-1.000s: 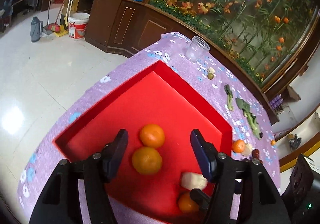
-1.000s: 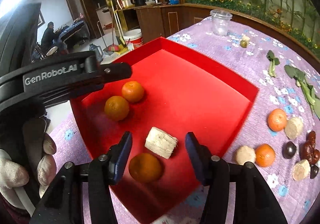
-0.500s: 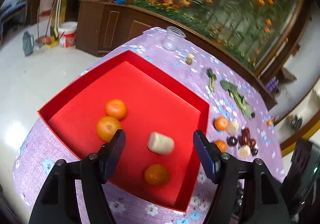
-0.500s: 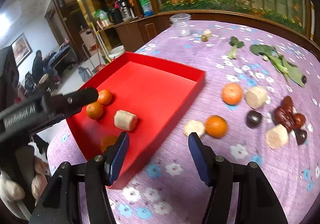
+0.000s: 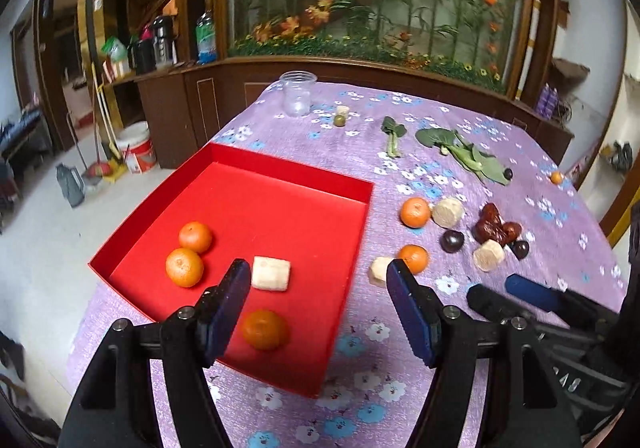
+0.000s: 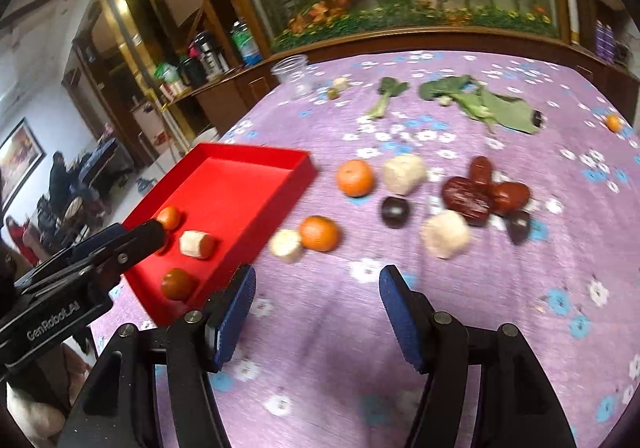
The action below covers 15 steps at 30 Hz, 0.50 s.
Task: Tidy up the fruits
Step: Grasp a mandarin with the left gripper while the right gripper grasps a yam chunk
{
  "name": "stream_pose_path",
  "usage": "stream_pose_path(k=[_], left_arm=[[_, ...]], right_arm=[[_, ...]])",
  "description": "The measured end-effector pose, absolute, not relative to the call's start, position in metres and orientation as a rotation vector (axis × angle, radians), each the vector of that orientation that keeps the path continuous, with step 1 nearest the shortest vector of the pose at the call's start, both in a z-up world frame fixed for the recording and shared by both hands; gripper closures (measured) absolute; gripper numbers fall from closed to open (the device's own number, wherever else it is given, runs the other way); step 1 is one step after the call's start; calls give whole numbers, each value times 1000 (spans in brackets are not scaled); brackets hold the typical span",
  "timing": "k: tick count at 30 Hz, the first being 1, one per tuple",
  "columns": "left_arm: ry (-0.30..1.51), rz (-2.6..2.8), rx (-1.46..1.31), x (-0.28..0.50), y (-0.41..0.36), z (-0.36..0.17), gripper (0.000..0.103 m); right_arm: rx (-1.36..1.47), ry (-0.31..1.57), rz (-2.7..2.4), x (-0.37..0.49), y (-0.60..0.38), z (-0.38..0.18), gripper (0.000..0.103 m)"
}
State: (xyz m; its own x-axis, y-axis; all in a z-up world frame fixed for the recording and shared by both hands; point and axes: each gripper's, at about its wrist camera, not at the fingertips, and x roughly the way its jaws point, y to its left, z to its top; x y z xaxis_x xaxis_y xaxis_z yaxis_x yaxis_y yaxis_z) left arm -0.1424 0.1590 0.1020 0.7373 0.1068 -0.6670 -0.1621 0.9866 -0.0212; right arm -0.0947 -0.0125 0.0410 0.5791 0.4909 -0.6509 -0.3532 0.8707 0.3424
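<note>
Both my claws, left claw point(image 5: 316, 288) and right claw point(image 6: 314, 296), are gaping empty, jaws just been opening. Three oranges point(image 5: 184, 267) are sitting in the red tray point(image 5: 362, 232) at the table's point(image 5: 500, 136) left edge.

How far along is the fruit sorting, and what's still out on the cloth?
Done: three oranges and one pale chunk lie in the red tray. In hand: nothing; the left tool and right tool are both open and empty. Left: two oranges, three pale chunks, dates and dark fruits beside the tray.

Three oranges point(image 5: 185, 267) in red tray point(image 5: 362, 232)
</note>
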Motion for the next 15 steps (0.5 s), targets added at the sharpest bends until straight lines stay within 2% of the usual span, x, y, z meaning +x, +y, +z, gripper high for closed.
stream_pose_path(k=[12, 15], left_arm=[[784, 89, -85, -135, 138, 91, 32], [797, 86, -115, -132, 140, 86, 28]], right_arm=[[272, 825, 400, -98, -76, 27, 32], [284, 833, 368, -96, -91, 22, 32]])
